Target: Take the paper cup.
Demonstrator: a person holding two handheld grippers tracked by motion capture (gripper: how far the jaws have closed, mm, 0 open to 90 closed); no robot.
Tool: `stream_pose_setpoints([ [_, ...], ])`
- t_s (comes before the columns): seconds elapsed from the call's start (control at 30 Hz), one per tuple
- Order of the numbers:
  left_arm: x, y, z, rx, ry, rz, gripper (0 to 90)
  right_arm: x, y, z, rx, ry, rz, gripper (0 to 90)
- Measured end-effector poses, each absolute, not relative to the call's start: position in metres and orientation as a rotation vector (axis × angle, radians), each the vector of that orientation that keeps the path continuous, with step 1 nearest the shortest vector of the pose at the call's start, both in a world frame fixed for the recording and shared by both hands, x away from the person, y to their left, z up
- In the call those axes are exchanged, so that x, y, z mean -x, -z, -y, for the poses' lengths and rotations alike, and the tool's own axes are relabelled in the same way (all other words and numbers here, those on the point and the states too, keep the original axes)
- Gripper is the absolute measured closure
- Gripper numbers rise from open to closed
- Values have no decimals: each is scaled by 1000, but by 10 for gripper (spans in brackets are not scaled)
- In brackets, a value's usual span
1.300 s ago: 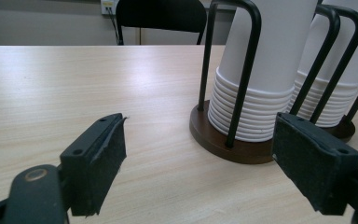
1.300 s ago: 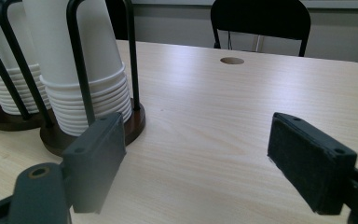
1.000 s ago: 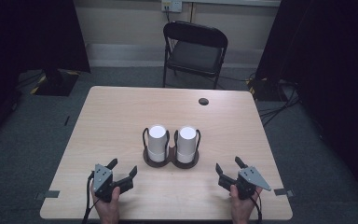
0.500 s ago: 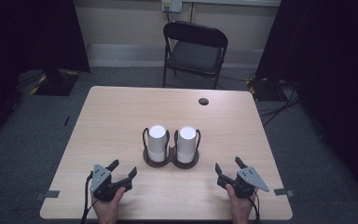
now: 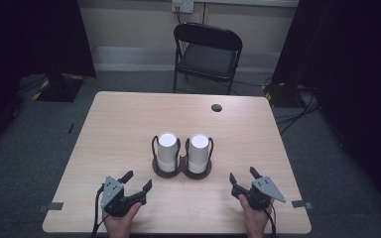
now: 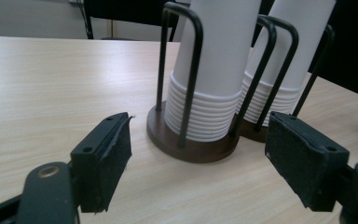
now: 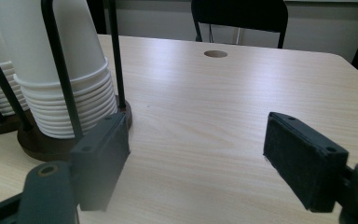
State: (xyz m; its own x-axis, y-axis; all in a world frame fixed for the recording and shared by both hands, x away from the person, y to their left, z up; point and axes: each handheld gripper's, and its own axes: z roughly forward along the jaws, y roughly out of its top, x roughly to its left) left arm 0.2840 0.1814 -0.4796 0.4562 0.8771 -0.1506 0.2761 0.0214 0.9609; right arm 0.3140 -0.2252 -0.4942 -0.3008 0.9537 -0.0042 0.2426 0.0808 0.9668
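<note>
— So how far along is the work with the cups?

— Barely begun, I'd judge; both stacks of white paper cups sit nested in the dark wire holder at the middle of the table, untouched.

— And the tongs?

— The left gripper rests near the table's front left corner, its jaws apart with nothing between them, though they have just been closing somewhat; the right gripper sits near the front right corner, jaws wide apart and empty.

— What's left, then?

— Everything, seemingly; reaching in, gripping a cup, lifting it clear of the holder; neither gripper touches the stacks yet.
</note>
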Motion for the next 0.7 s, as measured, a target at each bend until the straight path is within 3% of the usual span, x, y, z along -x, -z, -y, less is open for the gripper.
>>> stream_pose_setpoints([
  [0.7, -303, 453, -137, -1628, -578, -905, 273, -311, 494, 224, -1185, -1271, -1650, 222],
])
